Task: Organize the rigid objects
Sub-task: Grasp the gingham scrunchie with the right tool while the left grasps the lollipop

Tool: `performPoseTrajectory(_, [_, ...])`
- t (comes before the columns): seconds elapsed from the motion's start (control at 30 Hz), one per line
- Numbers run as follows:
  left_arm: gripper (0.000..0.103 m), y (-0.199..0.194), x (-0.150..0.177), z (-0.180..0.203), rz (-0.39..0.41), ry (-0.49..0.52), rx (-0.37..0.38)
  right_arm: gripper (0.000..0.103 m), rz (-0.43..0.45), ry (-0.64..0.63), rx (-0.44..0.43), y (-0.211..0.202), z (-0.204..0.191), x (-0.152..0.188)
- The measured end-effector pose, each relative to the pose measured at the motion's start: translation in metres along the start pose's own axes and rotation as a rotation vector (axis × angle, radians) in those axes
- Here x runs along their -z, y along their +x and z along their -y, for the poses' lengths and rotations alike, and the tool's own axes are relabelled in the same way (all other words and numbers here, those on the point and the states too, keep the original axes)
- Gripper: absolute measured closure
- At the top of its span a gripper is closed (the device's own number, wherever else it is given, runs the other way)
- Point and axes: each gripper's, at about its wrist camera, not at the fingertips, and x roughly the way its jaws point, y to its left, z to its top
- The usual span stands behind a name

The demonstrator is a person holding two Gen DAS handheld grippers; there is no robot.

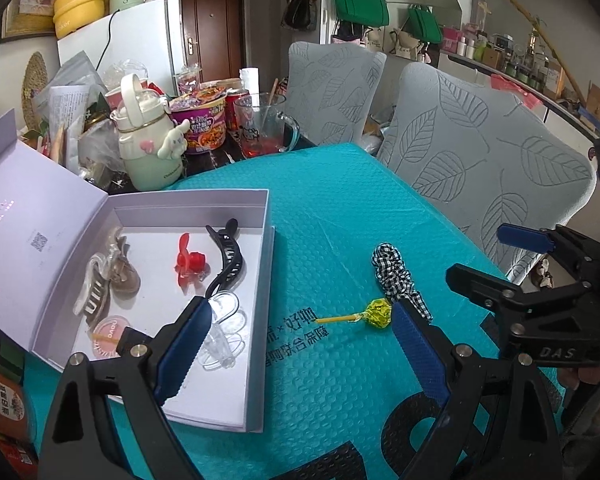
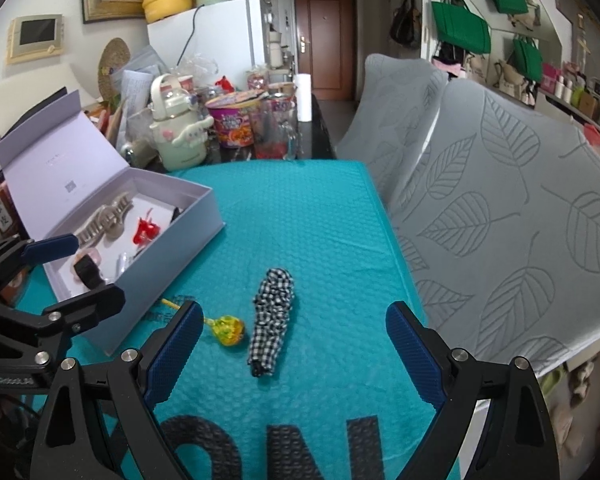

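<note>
The left gripper (image 1: 300, 344) hangs with its ribbed blue pads spread wide and nothing between them, one pad over the lavender box (image 1: 266, 280) and the other near the lollipop (image 1: 379, 313). The right gripper (image 2: 294, 354) is spread just as wide and empty, tilted down over the teal bubble-wrap mat (image 2: 320, 232).

On the mat, the lollipop lies flat, its crinkled yellow-green wrapped head just beside the checked scrunchie (image 2: 271, 320) and its thin yellow stick pointing toward the box. The scrunchie, a ruffled black-and-white gingham fabric bunched into a long strip, has its long axis running away from the right camera, toward the far end of the table.

Inside the open cardboard box, lid standing up, lie a curved black claw clip (image 1: 226, 256), a small red plastic piece (image 1: 190, 262), a beige clip (image 1: 108, 276) and a clear plastic clip (image 1: 224, 336), all hard and glossy.
</note>
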Motion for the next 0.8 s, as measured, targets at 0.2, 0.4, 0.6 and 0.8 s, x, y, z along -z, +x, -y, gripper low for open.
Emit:
performPoseTrajectory(0.2, [0.011, 0.013, -0.003, -0.005, -0.028, 0.001, -0.004, 0.021, -0.063, -0.001, -0.022, 0.03, 0.0, 0.002])
performPoseTrajectory(0.4, [0.011, 0.02, -0.005, -0.006, -0.048, 0.002, 0.035, 0.032, -0.124, 0.005, -0.043, 0.057, 0.003, 0.003])
performPoseTrajectory(0.6, [0.011, 0.024, -0.007, -0.002, -0.061, 0.008, 0.071, 0.043, -0.179, 0.021, -0.065, 0.076, 0.004, 0.007])
performPoseTrajectory(0.8, [0.011, 0.028, -0.009, 0.007, -0.057, 0.057, 0.07, 0.056, -0.182, 0.015, -0.065, 0.08, 0.005, 0.015])
